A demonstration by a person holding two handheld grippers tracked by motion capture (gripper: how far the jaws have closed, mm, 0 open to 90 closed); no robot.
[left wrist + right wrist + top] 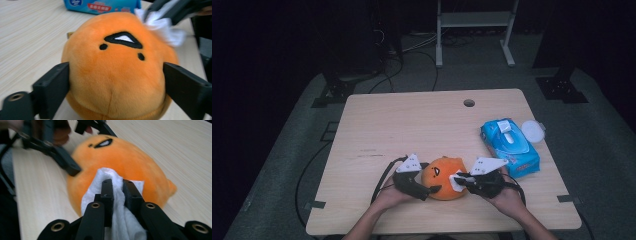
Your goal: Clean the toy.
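Note:
An orange plush toy [443,178] with a stitched black face sits near the table's front edge. My left gripper [428,190] is shut on the plush toy [117,75], one black jaw pressing each side of it. My right gripper [117,183] is shut on a white wet wipe [120,212] and holds it against the plush toy [130,162]. The wipe [456,181] touches the toy's right side in the high view, beside my right gripper [460,181]. In the left gripper view the wipe [162,27] lies on the toy's upper right.
A blue pack of wet wipes [510,146] lies to the right of the toy, with a round white lid [532,131] beside it. The table [412,125] has a round hole [469,103] near its far edge. A person's hands hold both grippers at the front edge.

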